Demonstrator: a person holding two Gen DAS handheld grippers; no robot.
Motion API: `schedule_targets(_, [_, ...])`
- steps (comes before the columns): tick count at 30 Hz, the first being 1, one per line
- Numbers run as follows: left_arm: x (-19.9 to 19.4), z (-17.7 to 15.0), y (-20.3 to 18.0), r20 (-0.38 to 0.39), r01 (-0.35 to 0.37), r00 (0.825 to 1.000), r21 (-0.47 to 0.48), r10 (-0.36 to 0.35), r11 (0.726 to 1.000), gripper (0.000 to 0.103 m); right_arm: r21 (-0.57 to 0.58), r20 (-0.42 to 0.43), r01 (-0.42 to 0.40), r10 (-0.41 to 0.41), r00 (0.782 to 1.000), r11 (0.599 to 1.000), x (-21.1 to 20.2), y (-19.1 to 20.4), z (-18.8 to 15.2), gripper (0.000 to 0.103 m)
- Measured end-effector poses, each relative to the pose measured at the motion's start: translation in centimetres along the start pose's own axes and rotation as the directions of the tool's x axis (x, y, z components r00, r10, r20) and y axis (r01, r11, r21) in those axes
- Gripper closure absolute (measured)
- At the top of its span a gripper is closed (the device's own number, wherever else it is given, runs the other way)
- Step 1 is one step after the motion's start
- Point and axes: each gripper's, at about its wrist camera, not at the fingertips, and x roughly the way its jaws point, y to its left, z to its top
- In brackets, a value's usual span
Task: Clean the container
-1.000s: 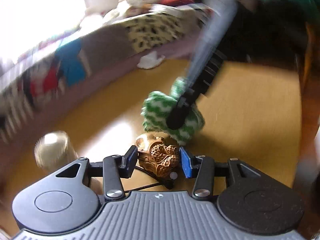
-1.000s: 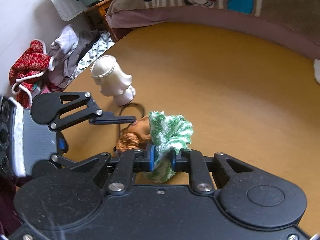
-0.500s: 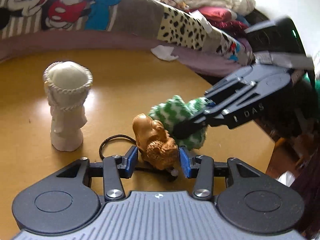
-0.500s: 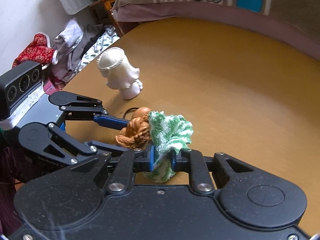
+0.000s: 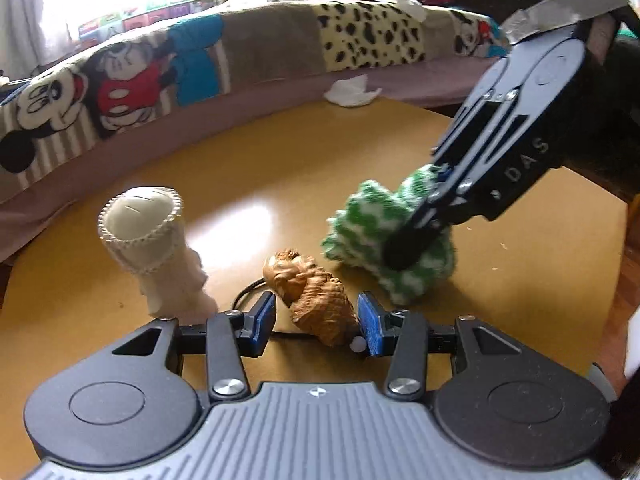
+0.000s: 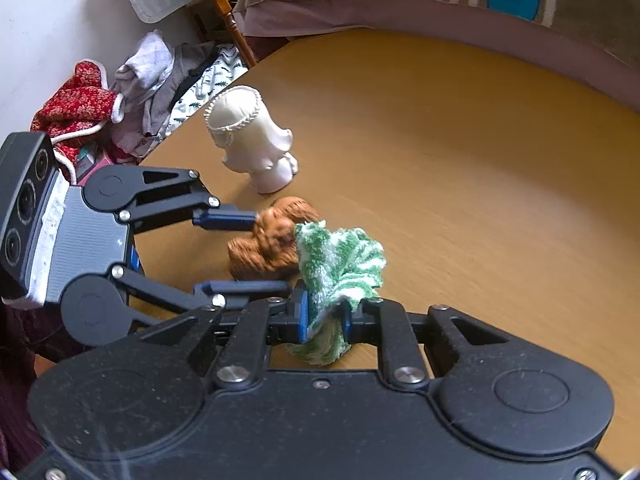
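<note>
A brown carved figurine (image 5: 316, 304) lies on the wooden table (image 5: 400, 140), slanted between the blue pads of my left gripper (image 5: 316, 312), which is shut on it. My right gripper (image 6: 326, 316) is shut on a bunched green-and-white cloth (image 6: 340, 256). In the right wrist view the cloth rests against the figurine (image 6: 268, 248), and the left gripper (image 6: 272, 251) straddles it from the left. A white vase-like container (image 5: 152, 248) stands upright just left of the figurine, apart from both grippers. In the left wrist view the right gripper (image 5: 404, 252) comes in from the upper right with the cloth (image 5: 372, 232).
A black cord (image 5: 244, 296) loops from under the figurine. A bed with a cartoon blanket (image 5: 200, 60) borders the table's far side, with a white tissue (image 5: 352, 92) on its edge. Clothes (image 6: 120, 92) lie piled beyond the table's left corner.
The left gripper has swung round with the figurine, which now lies slanted between the pads. The white container has come fully into its view. The cloth stays beside the figurine.
</note>
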Motion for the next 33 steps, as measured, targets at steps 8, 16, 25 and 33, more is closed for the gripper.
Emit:
schedule_targets(8, [-0.4,-0.2,-4.2,0.064,-0.032,0.998,0.465,0.002,0.885,0.071,0.008,0.015,0.042,-0.042,0.999,0.999,-1.0,-1.0,-0.3,0.087])
schedule_targets(16, [-0.7,-1.5,-6.5,0.114,-0.072,0.993,0.710,-0.014,0.700,0.071,-0.021,0.035,0.096,-0.096,0.995,0.995,-1.8,-1.6,-0.3,0.087])
schedule_targets(25, [-0.9,-0.4,-5.6,0.047,0.053,0.994,0.612,-0.103,0.789,0.071,-0.049,0.018,0.119,-0.118,0.993,0.992,-1.9,-1.7,-0.6,0.087])
schedule_targets(33, [-1.2,-1.1,-7.4,0.071,-0.001,0.994,0.758,-0.081,0.653,0.072,-0.068,0.013,0.110,-0.109,0.994,0.992,-2.3,-1.3,-0.9,0.087])
